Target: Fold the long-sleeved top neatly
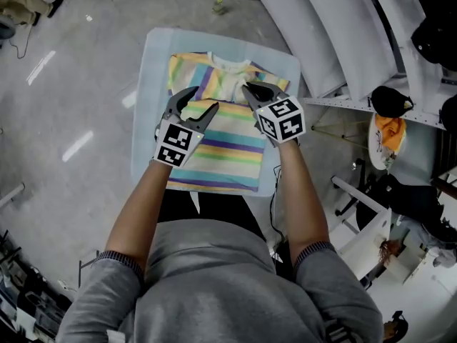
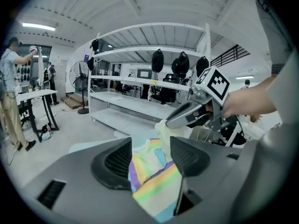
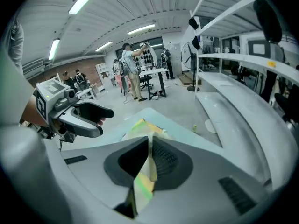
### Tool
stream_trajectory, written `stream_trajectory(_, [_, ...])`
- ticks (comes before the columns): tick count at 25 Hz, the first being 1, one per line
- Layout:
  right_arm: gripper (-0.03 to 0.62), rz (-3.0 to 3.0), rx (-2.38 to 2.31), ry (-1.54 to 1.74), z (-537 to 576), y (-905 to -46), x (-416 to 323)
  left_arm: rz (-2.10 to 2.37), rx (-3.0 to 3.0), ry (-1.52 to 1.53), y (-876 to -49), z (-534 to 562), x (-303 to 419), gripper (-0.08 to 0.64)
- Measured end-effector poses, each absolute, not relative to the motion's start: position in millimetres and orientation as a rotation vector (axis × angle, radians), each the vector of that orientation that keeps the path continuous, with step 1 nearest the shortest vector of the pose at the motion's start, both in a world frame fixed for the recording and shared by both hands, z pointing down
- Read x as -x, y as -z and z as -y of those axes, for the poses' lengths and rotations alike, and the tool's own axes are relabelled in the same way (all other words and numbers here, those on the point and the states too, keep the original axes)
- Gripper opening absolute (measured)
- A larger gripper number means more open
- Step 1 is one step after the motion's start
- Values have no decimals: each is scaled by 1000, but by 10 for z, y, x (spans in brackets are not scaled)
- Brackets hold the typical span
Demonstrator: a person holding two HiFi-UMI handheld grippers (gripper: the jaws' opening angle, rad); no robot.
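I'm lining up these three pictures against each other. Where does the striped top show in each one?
Head view: the striped top lies flat at centre.
Left gripper view: bottom centre, between the parted jaws of the left hand-held gripper.
Right gripper view: bottom centre, a fold pinched by the right hand-held gripper.
Shared landmark: the pale blue board under it.
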State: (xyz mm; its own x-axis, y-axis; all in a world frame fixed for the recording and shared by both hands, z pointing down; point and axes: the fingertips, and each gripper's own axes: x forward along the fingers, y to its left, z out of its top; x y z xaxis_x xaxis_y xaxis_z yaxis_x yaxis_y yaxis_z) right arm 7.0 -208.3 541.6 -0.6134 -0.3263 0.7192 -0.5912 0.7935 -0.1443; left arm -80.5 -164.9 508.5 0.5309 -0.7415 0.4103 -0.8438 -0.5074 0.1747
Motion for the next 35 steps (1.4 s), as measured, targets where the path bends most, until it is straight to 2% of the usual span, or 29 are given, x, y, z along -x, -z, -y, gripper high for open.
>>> stream_trajectory(19, [37, 2239, -450, -555, 2205, -6526, 1201, 1385, -2255, -452, -5701, 1508, 1548, 282])
stream_trajectory(21, [90, 2234, -439, -576, 2210, -6622, 1281, 1387, -2240, -458, -5761, 1467, 1607, 282])
stream_trajectory(23, [252, 2229, -436, -609, 2211, -6674, 1339, 1387, -2228, -464, -5807, 1429, 1671, 282])
stream_trajectory(26, [346, 2222, -469, -608, 2233, -6642, 1301, 1387, -2224, -467, -5820, 1390, 1742, 282])
stream_trajectory(30, [382, 2210, -544, -592, 2259, -6509, 1065, 1369, -2244, -471, -5795, 1354, 1794, 283])
stream_trajectory(35, [387, 2193, -665, -571, 2159, -6238, 676, 1321, -2293, -496, -5723, 1267, 1879, 284])
